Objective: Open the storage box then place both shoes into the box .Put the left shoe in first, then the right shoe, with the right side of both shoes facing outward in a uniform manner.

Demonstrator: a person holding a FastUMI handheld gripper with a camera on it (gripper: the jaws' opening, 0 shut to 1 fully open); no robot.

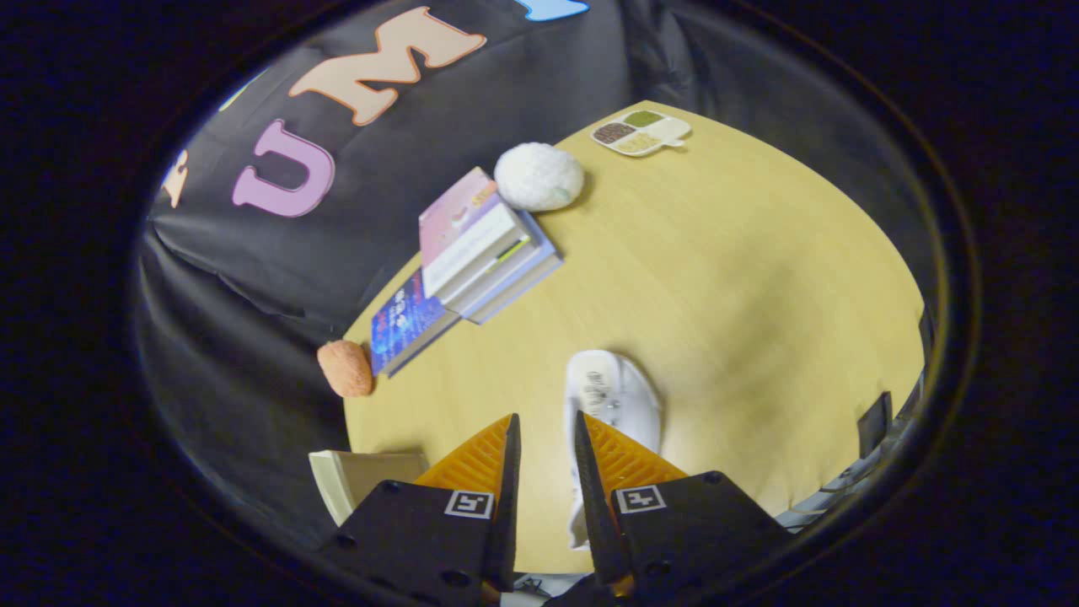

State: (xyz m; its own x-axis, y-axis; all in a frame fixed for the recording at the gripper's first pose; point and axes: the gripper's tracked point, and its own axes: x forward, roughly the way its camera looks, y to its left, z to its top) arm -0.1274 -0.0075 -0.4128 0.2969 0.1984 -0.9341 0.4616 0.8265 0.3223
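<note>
A white shoe [614,392] lies on the yellow wooden table [742,278], sole side up as far as I can tell. Its near part runs under my right finger [628,459], and a thin strip of it shows in the gap beside that finger. My gripper [545,417] hovers above the table with its fingers a narrow gap apart, and bare table shows between them. Neither finger presses on the shoe. A cream corner of the storage box [354,485] shows just left of my left finger; I cannot tell whether it stands open.
Beyond the fingers to the left is a stack of books [472,253], with a white fluffy ball [539,175] behind it. An orange fuzzy ball [346,368] sits at the table's left edge. A divided snack dish [641,132] stands at the far side.
</note>
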